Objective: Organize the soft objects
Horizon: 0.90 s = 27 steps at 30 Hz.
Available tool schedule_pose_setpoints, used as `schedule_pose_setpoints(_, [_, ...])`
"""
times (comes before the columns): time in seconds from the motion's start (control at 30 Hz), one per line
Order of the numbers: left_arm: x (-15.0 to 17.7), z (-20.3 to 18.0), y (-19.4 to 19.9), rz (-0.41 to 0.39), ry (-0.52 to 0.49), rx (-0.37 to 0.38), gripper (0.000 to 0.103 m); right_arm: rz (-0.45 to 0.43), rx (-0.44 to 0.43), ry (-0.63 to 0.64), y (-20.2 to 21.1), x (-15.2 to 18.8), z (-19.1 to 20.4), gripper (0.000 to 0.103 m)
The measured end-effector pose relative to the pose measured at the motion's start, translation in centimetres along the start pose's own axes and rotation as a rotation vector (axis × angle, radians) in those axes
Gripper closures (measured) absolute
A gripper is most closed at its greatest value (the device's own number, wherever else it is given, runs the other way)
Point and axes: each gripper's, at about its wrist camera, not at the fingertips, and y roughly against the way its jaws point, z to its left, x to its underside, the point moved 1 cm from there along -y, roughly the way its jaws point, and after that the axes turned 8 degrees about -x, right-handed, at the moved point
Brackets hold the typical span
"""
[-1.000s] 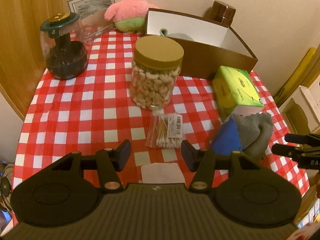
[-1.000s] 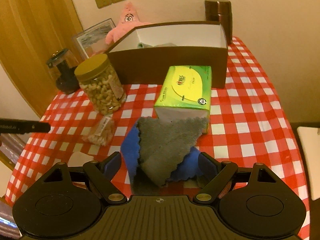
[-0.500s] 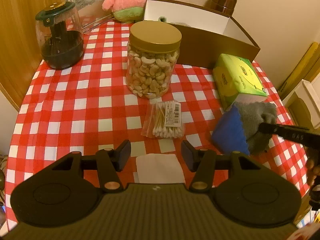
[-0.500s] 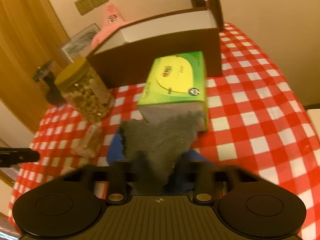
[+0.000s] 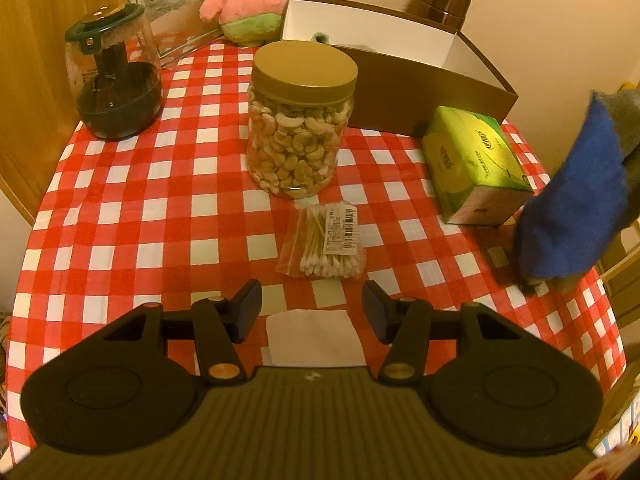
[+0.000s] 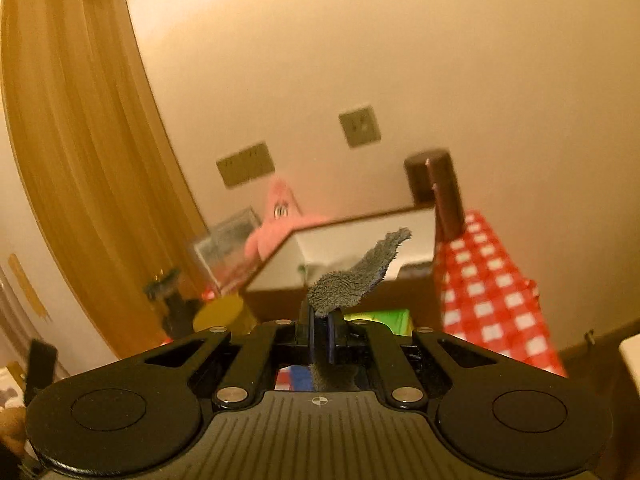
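My right gripper [image 6: 322, 320] is shut on the grey and blue cloth [image 6: 352, 280] and holds it lifted above the table; a corner of it sticks up past the jaws. In the left wrist view the cloth [image 5: 576, 208] hangs at the right edge, its lower end near the tablecloth. The open brown box [image 5: 400, 60] with white inside stands at the back, also in the right wrist view [image 6: 360, 248]. A pink plush star [image 5: 256, 4] sits behind it on the left. My left gripper [image 5: 312, 308] is open and empty above a white pad [image 5: 316, 340].
On the red checked tablecloth [image 5: 160, 200] stand a jar of cashews [image 5: 300, 120], a bag of cotton swabs [image 5: 324, 248], a green tissue pack [image 5: 476, 168], a dark glass jar [image 5: 116, 80] and a brown canister [image 5: 444, 2]. A picture frame [image 5: 172, 4] leans at the back.
My right gripper has closed on the cloth and lifted it off the table, tilting upward. The left gripper has drifted slightly forward and stays open.
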Motion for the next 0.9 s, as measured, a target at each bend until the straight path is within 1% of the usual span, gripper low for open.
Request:
schedule_pose_setpoints(0.13, [0.0,-0.3,0.1,-0.004,-0.009,0.005,0.051,-0.013,0.023,-0.001,1.9,-0.5,-0.5,0.097])
schedule_pose_setpoints(0.3, [0.7,-0.1,0.6,0.0,-0.024,0.002,0.051,0.06,0.059,-0.053,2.5,1.0,-1.6,0.097])
schedule_pose_setpoints(0.43, [1.6,0.3,1.0,0.014,-0.029,-0.007,0.051,0.11,0.027,-0.16,3.8,2.4,-3.2,0.097])
schedule_pose_setpoints(0.5, [2.0,0.5,1.1,0.024,-0.027,-0.01,0.051,0.154,-0.014,-0.223,4.1,3.1,-4.0,0.097])
schedule_pose_setpoints(0.57, [2.5,0.6,1.2,0.032,-0.026,-0.011,0.051,0.231,-0.074,-0.268,4.0,3.9,-4.4,0.097])
schedule_pose_setpoints(0.6, [2.6,0.7,1.2,0.035,-0.026,-0.01,0.051,0.254,-0.081,-0.271,4.0,4.4,-4.4,0.097])
schedule_pose_setpoints(0.77, [3.4,0.6,1.5,0.045,-0.032,-0.002,0.051,0.431,-0.179,-0.296,3.6,7.4,-3.4,0.097])
schedule_pose_setpoints(0.83, [3.7,0.4,1.5,0.049,-0.038,0.001,0.051,0.484,-0.207,-0.308,3.5,8.5,-3.3,0.097])
schedule_pose_setpoints(0.9, [3.8,0.2,1.4,0.056,-0.039,0.005,0.051,0.506,-0.202,-0.329,2.9,9.4,-3.5,0.097])
